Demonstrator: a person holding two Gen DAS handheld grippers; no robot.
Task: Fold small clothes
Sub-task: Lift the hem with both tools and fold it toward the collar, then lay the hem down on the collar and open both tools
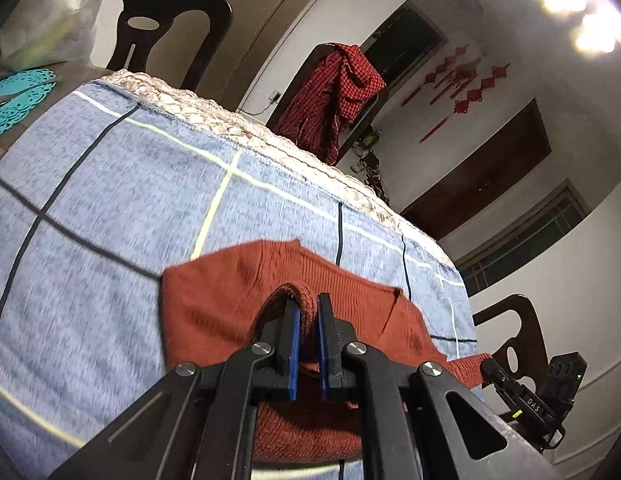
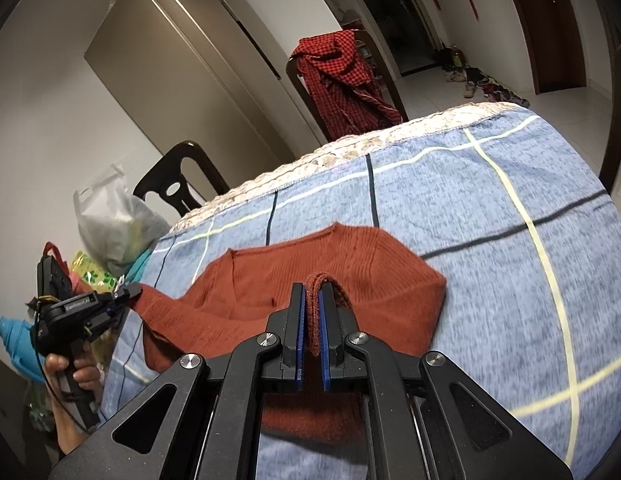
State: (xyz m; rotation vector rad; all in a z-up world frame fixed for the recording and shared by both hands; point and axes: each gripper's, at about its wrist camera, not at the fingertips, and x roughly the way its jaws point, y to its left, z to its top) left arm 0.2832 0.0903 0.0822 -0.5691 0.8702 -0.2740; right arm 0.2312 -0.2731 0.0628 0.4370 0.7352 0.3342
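The rust-orange ribbed knit sweater point(image 1: 238, 300) lies on the surface, which is covered by a blue checked cloth with pale yellow and dark lines point(image 1: 110, 184) and a braided cream edging. The far part of the sweater, with its V neckline, rests flat on that cloth. The near hem is off the cloth: each gripper has a bunched edge of it.

The left gripper point(image 1: 308, 300) has its blue-padded fingers point(image 1: 293, 336) pressed onto a fold of the knit that loops over the tips. The right gripper point(image 2: 312, 288) likewise pinches a small hump of the same fabric between its fingers point(image 2: 299, 320). In the right wrist view the left gripper appears to the left of the sweater, in a person's hand point(image 2: 70, 372), with a tongue of knit stretched out to its tip. In the left wrist view the right gripper shows to the right of the sweater, knit running to it.

As a judgement: the fold is under way, not finished. Both corners of the hem are secured and raised, so the likely step is carrying that edge over towards the neckline. No completed crease can be seen yet. The sleeves cannot be made out clearly, so whether they are already tucked in I cannot tell. Laying the hem down, releasing it and any second fold remain.
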